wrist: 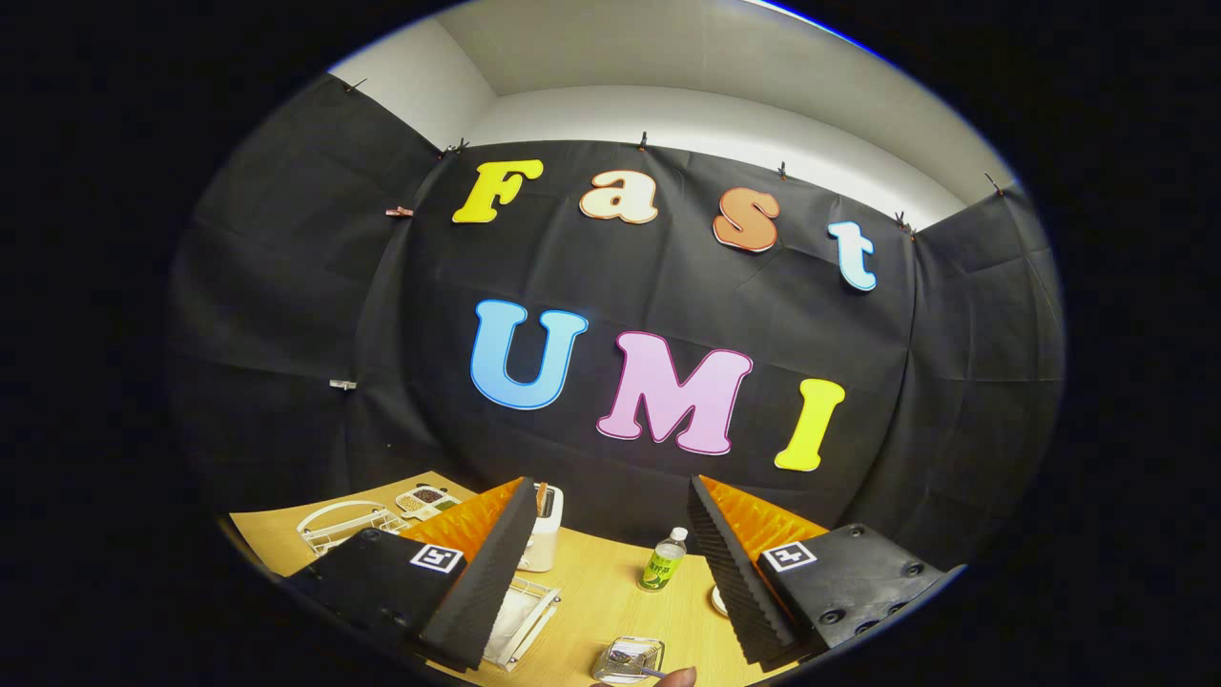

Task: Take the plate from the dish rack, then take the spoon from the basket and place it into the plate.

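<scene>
Two fingers stand wide apart with nothing between them, gripper [610, 572] raised and tipped up toward the booth wall, so the tabletop [610, 592] lies low ahead. Landmark: green bottle [662, 561], upright between the fingers. Nearer than it sits a clear glass dish [630, 660] with a spoon-like utensil [637, 662] in it, a fingertip [673, 677] beside. A white wire rack [520, 620] lies left of the bottle, a white toaster [544, 539] behind that. Judgement: open room around the dish; the plate cannot be identified.

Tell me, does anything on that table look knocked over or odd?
Nothing stands out. The bottle and toaster stand upright on the table, no spills show, and the tool is open, holding nothing.
</scene>
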